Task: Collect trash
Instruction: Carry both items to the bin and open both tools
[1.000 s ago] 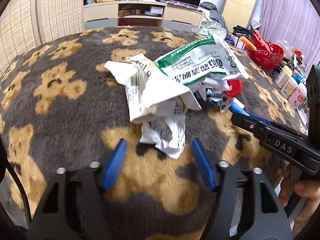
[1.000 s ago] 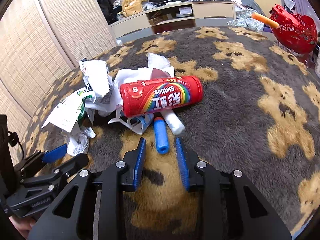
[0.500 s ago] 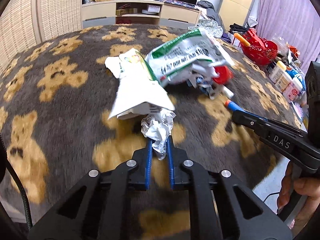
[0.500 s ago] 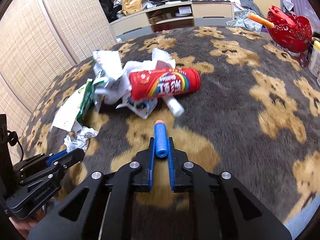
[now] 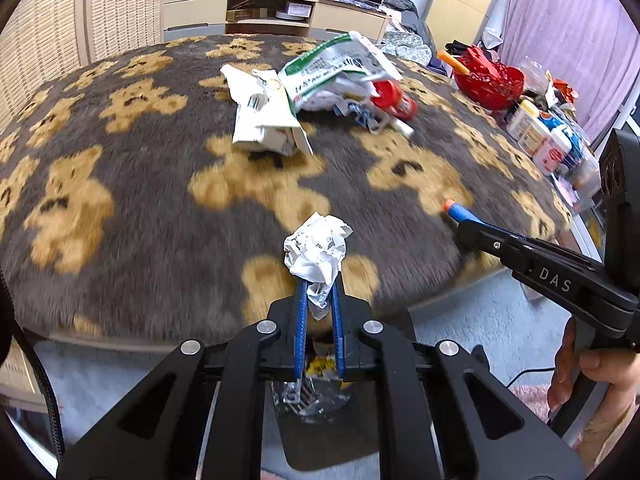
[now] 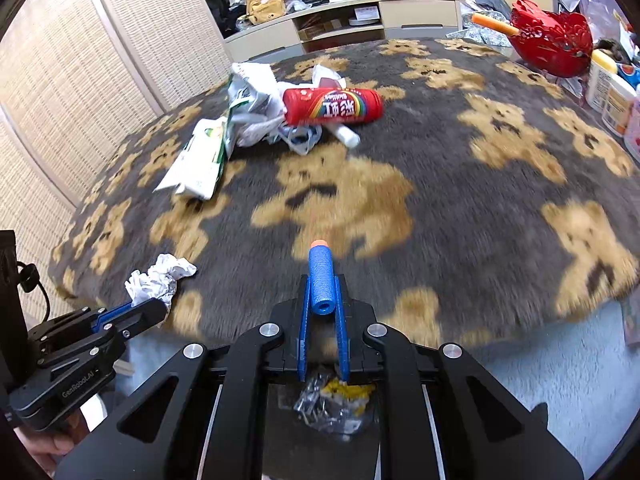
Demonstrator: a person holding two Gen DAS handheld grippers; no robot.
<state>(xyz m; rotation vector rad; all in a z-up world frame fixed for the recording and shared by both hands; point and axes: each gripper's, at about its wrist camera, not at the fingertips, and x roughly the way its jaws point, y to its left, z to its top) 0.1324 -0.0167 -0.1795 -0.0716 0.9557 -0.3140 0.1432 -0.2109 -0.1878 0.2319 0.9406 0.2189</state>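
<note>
Closest in, the left gripper (image 5: pixel 319 300) was clamped on a crumpled ball of white paper (image 5: pixel 318 250), its jaws having just closed in, the blue pads pinching the wad's lower tail while the creased, faintly printed bulk puffed out above the fingertips. Right alongside, the right gripper (image 6: pixel 323 300) was clenched on a blue foam dart (image 6: pixel 321 278), jaws just drawn tight, the hollow rear end facing the camera and the orange tip pointing away toward the table. Both loads hung at the near edge of the bear-print fleece cover (image 6: pixel 460 200), with pale floor below. Under the grippers a dark bin (image 6: pixel 320 432) showed, with crinkled clear wrap and a bit of yellow packaging (image 6: pixel 348 390) lying in it. A hand (image 5: pixel 592 388) gripped the right tool's handle at the edge of the left view. Further out, in the middle of the table, the remaining pile sat: a flattened white-and-green carton (image 6: pixel 200 160), crumpled white wrappers (image 6: pixel 256 88), a green-and-white printed bag (image 5: pixel 340 68) on top, and a red Skittles tube (image 6: pixel 332 106) lying on its side with a rainbow across its label, a small white cylinder (image 6: pixel 346 136) just beside it. Far right, a red openwork bowl (image 6: pixel 556 44) held an orange stick, with bottles (image 5: pixel 536 132) next to it.
</note>
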